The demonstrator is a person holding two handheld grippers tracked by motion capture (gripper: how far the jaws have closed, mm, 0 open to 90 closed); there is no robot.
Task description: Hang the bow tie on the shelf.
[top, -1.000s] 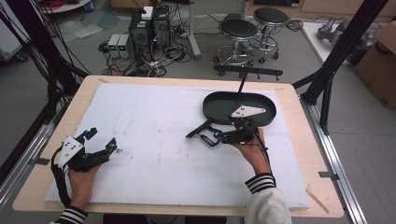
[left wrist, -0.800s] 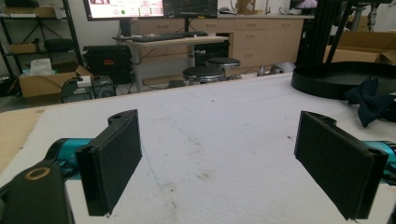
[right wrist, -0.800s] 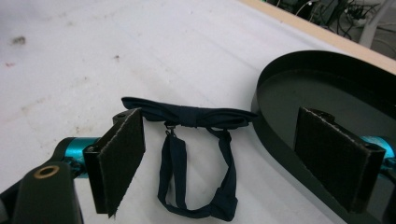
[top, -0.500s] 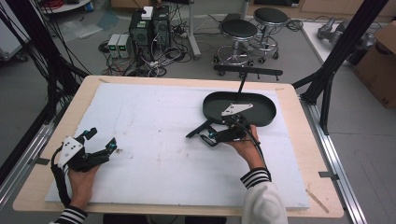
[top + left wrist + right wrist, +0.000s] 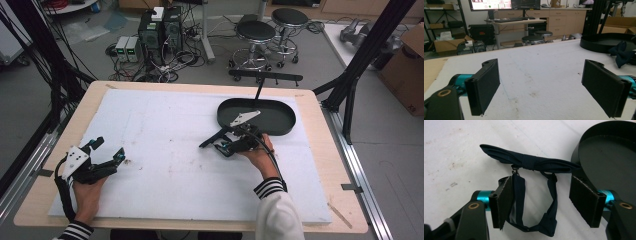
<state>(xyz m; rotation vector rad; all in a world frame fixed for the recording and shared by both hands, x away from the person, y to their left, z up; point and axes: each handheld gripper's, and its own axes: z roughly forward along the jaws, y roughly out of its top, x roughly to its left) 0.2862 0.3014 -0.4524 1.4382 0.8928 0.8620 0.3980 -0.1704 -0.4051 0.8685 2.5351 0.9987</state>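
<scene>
A dark navy bow tie (image 5: 529,161) lies flat on the white table cover, its strap loop (image 5: 549,220) trailing back between my right gripper's jaws. My right gripper (image 5: 541,182) is open, with its left pad (image 5: 504,200) against one side of the strap and the right pad apart from it. In the high view this gripper (image 5: 227,145) sits just left of the black oval tray (image 5: 280,120), with the bow tie (image 5: 212,139) poking out to its left. My left gripper (image 5: 110,147) rests open near the table's left edge, nothing between its pads (image 5: 485,85).
The black tray (image 5: 599,157) lies right beside the bow tie and holds nothing. From the left gripper view the tray (image 5: 604,42) and bow tie (image 5: 621,50) are far to the right. Stools (image 5: 255,32) and computer boxes (image 5: 160,25) stand beyond the table's far edge.
My right gripper has slid a little to the left, closer over the bow tie. The left gripper has stayed where it was.
</scene>
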